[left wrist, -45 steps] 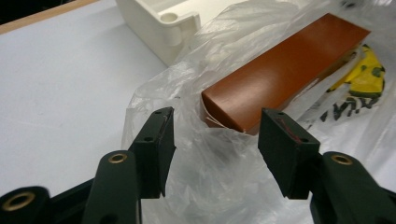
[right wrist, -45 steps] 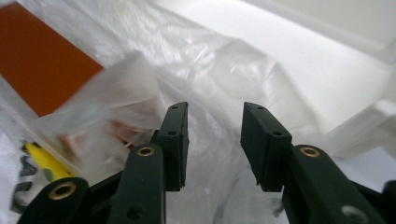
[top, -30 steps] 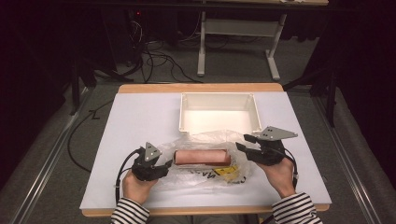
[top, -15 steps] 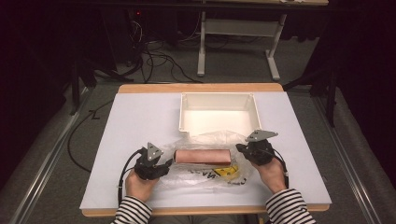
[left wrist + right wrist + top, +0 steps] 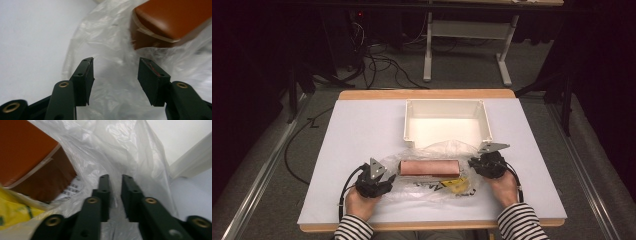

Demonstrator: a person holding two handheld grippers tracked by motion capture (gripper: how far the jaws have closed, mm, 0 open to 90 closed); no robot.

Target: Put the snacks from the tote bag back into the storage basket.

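Observation:
A brown box (image 5: 429, 167) lies inside a clear plastic bag (image 5: 447, 148) at the table's near middle. My left gripper (image 5: 391, 178) is at the bag's left end. In the left gripper view it is open (image 5: 116, 65), its jaws wide apart over the crinkled bag (image 5: 110, 37), with the box (image 5: 172, 17) just beyond. My right gripper (image 5: 473, 163) is at the bag's right end. In the right gripper view its jaws (image 5: 115, 178) are nearly together with a fold of the bag (image 5: 112, 145) between them, and the box (image 5: 25, 152) is to the left.
A white bin (image 5: 447, 102) stands empty just behind the bag; its wall (image 5: 192, 160) appears in the right gripper view. A yellow printed label (image 5: 455, 184) lies in the bag under the box. The white table (image 5: 362, 130) has bare surface at left and right.
My right gripper has moved left and down onto the bag's right end. The left gripper has stayed at the bag's left end.

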